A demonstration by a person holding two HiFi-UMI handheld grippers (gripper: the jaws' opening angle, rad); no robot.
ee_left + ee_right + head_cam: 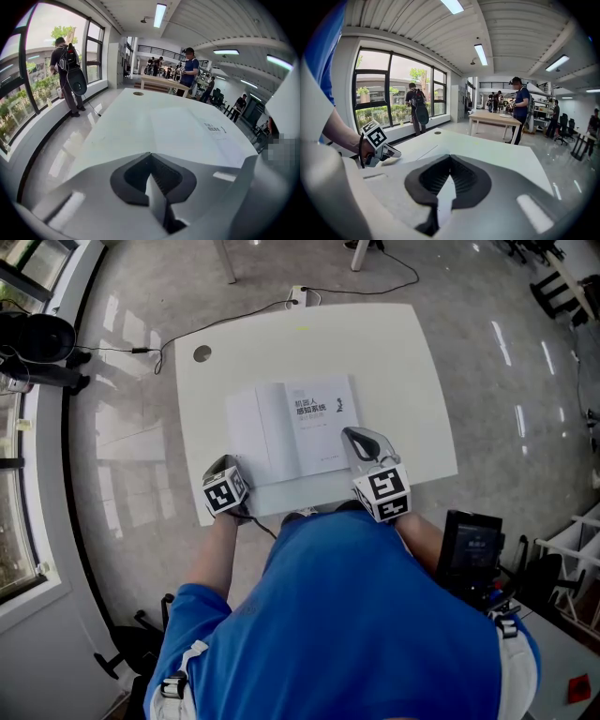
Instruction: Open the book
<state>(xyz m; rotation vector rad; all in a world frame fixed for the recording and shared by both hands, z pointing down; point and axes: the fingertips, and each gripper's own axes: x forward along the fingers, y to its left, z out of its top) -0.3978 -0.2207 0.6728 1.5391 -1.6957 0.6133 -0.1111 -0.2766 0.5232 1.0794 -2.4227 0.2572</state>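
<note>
White table (412, 381) is seen bearing the book (309, 423), laid open with its spine running away from the person, flanked by the left gripper (223, 467) and right gripper (352, 435), both clenched empty, the right judged nearer.

Book (295, 427) on the table (394, 352) — left gripper (231, 465) near-left, right gripper (354, 437) near-right.

A blue shirt (347, 615) hides some of the table's (394, 352) near edge; book (300, 427) print unreadable.
</note>
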